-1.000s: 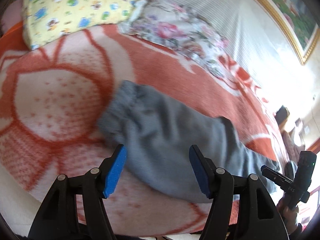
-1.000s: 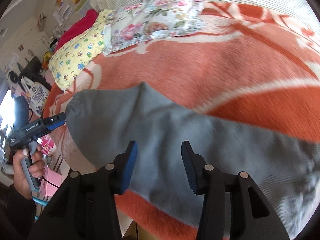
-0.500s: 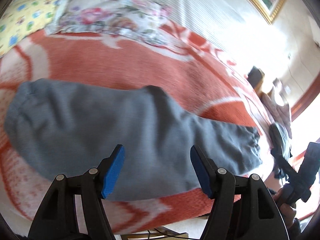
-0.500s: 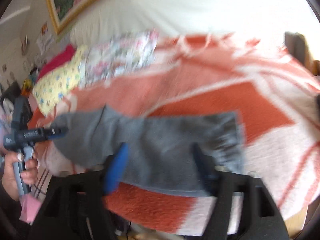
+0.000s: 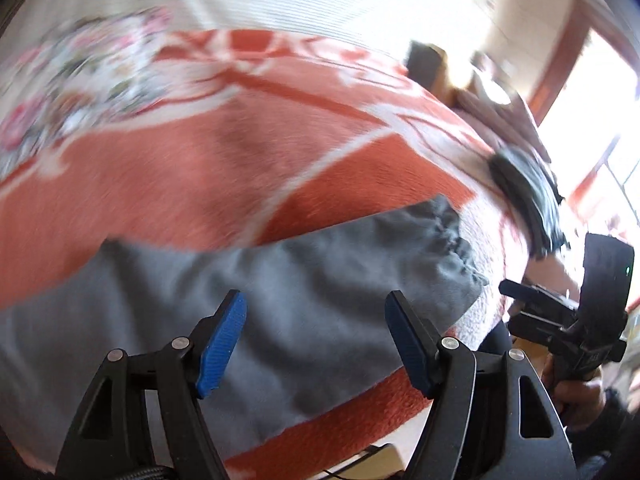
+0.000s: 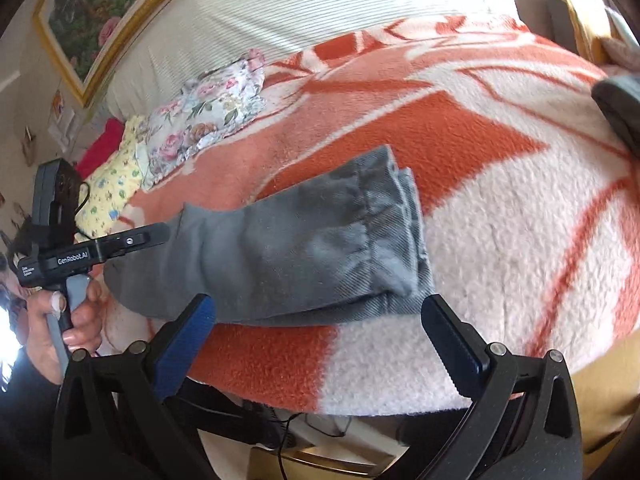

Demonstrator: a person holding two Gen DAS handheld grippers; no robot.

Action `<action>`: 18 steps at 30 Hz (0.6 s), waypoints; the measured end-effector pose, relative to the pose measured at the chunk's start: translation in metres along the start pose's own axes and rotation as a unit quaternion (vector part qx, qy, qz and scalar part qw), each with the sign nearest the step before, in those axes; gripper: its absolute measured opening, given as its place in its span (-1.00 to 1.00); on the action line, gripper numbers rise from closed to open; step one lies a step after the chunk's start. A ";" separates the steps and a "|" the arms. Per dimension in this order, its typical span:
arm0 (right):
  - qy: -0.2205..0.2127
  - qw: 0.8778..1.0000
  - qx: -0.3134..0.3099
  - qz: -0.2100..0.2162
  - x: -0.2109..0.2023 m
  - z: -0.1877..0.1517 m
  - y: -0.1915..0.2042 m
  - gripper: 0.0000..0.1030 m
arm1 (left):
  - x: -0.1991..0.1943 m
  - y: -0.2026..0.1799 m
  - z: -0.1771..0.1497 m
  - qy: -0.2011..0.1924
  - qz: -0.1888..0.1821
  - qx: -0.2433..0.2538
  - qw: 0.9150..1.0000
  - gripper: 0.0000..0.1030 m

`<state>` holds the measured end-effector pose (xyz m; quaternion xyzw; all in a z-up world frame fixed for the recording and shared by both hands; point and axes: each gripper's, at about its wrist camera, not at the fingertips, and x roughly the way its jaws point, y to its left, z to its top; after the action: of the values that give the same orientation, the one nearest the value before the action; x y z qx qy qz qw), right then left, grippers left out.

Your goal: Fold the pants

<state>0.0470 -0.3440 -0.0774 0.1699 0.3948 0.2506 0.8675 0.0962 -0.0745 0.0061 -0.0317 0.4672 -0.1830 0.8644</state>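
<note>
The grey pants [image 5: 288, 292] lie flat and lengthwise on the orange and white blanket [image 5: 224, 160], the gathered cuffs [image 5: 452, 240] toward the right. In the right wrist view the pants [image 6: 288, 252] show with the cuffs [image 6: 392, 232] nearest me. My left gripper [image 5: 316, 340] is open and empty, just above the trouser legs. My right gripper [image 6: 320, 344] is open wide and empty, at the bed's near edge just short of the cuffs. The left gripper also shows in the right wrist view [image 6: 160, 232], at the far left, by the pants.
A floral pillow [image 6: 212, 108] and a yellow pillow [image 6: 116, 176] lie at the head of the bed. Another dark grey garment [image 5: 524, 188] lies at the blanket's right edge. A framed picture [image 6: 92, 12] hangs on the wall. The bed's front edge drops off below the grippers.
Both grippers have swung right along the pants, from the waist end to the cuff end. The right gripper has opened wider and drawn back to the bed's edge. The pants have not moved.
</note>
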 end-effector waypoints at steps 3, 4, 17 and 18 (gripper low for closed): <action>-0.010 0.999 0.035 0.002 -0.005 -0.001 -0.015 0.99 | 0.015 -0.017 0.017 0.013 -0.012 0.040 0.999 0.45; -0.008 0.998 0.055 0.018 -0.004 -0.002 -0.021 0.98 | 0.021 -0.022 0.022 0.020 -0.018 0.052 0.998 0.45; -0.021 0.981 0.178 0.075 0.006 -0.013 -0.058 0.36 | 0.093 -0.072 0.066 0.087 -0.068 0.191 0.975 0.46; -0.022 0.980 0.183 0.079 0.007 -0.013 -0.059 0.36 | 0.098 -0.076 0.069 0.093 -0.074 0.201 0.972 0.46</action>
<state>0.0586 -0.3874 -0.1190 0.3618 0.4001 0.2385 0.8075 0.1800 -0.1875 -0.0161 0.1258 0.4954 -0.3385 0.7901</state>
